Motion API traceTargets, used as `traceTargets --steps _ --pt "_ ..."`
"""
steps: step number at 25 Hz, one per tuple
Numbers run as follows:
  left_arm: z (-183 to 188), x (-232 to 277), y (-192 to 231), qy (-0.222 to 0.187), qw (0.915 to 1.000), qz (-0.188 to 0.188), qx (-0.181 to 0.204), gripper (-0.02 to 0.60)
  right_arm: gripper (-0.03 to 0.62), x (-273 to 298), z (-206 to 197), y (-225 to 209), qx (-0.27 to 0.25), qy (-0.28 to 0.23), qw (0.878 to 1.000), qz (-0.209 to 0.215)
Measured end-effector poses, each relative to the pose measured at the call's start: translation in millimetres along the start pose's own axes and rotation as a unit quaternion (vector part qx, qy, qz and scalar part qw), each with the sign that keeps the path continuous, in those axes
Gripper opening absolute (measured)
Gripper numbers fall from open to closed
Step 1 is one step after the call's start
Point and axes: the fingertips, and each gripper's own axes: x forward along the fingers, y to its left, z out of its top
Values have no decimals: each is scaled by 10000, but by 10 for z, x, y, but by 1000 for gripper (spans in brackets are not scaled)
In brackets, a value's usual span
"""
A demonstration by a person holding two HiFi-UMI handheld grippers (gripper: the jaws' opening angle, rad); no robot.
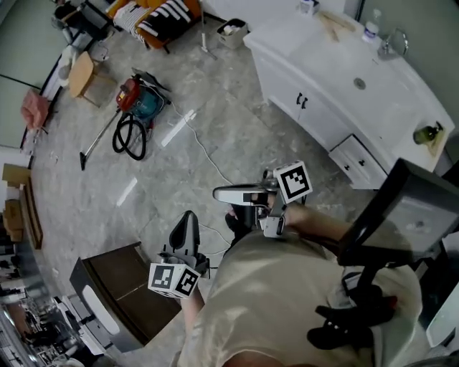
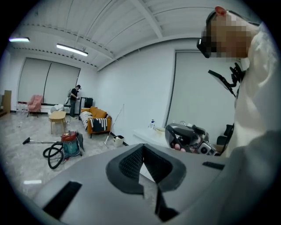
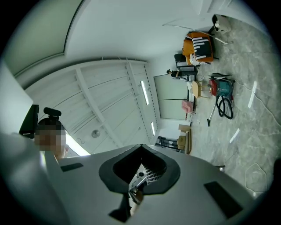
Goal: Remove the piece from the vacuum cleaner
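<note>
**A:** The left tongs (image 2: pixel 143 151): do we call them closed?

**B:** We do. Their tips meet, and we see nothing caught between them. They are held low at the person's (image 1: pixel 287 308) left side and tip slightly downward.

**A:** And the right tongs (image 3: pixel 141 149)?

**B:** We read those as fully closed too. In the notch we make out only a mesh pad and a small screw head, and we cannot tell whether that is anything other than the tongs themselves. They are held out in front of the person and angle upward.

**A:** Where do we place the vacuum cleaner (image 1: pixel 136 99)?

**B:** On the floor (image 1: pixel 215 122), toward its far left side. It has a red top and a teal body, and it sits not far from the orange sofa (image 1: pixel 154 18).

**A:** What do we see around it?

**B:** Its black hose (image 1: pixel 129 137) lies in a loop just beside it on the near side. The wand (image 1: pixel 99 140) stretches out across the floor to the left.

**A:** How close are we to it?

**B:** Well apart. Both tongs hang over the near floor, beside the white sink cabinet (image 1: pixel 315 93), and touch no part of the cleaner.
</note>
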Motion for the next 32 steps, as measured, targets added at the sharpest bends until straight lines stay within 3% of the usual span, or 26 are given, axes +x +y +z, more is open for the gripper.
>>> traceTargets --steps 3,9,14,17,20,26,32 --pt "20 45 91 -21 9998 4 -193 3 2 12 14 -19 25 -10 10000 -4" --pt "217 133 259 -16 9986 -372 -363 3 2 252 203 -28 -43 -101 9998 -157" --pt "118 90 689 -483 9967 -5 -659 3 2 501 246 -270 51 191 9998 -87" --pt "95 92 1020 -422 9955 -434 -725 3 2 639 228 -378 -180 -272 9993 -163" --pt "238 -26 1469 -574 9945 -563 -672 3 2 1014 202 -511 -425 -392 9981 -224" --pt "439 -378 2074 -934 9893 -826 -762 3 2 1730 -4 -749 -751 -187 9965 -322" --pt "505 -690 2392 -1186 9822 -1188 -838 3 2 2221 -210 -1011 -836 263 9954 -393"
